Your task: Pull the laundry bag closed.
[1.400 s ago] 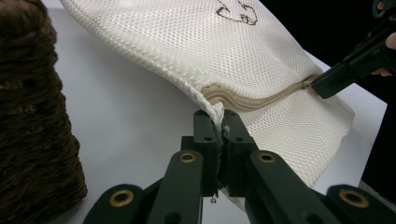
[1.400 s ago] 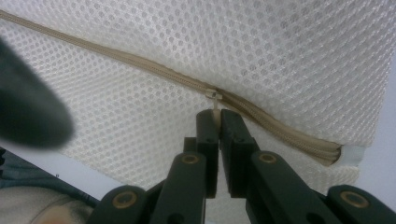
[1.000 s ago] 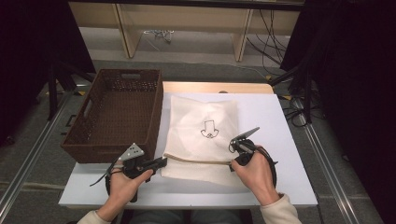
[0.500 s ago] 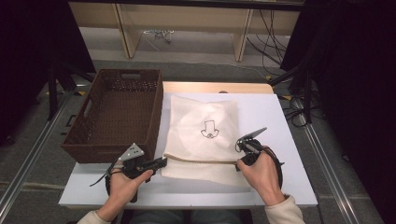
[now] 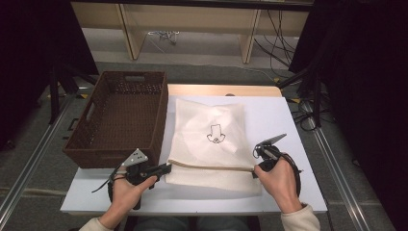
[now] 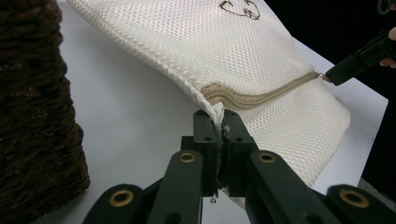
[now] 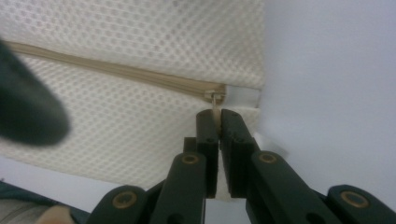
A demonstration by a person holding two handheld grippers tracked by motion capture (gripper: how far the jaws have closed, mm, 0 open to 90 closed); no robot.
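Lying flat on the white table [image 5: 288,120] beside the wicker basket [image 5: 120,120], the cream mesh laundry bag [image 5: 211,125] has its tan zipper [image 5: 211,167] stretched along the near edge. My left gripper [image 6: 217,122] clamps the bag's corner; my right gripper [image 7: 216,116] pinches the zipper pull [image 7: 216,103], both hands low and level.

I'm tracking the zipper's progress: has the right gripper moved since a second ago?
Yes. The right gripper, shut on the zipper pull, has slid rightward toward the table's right edge.
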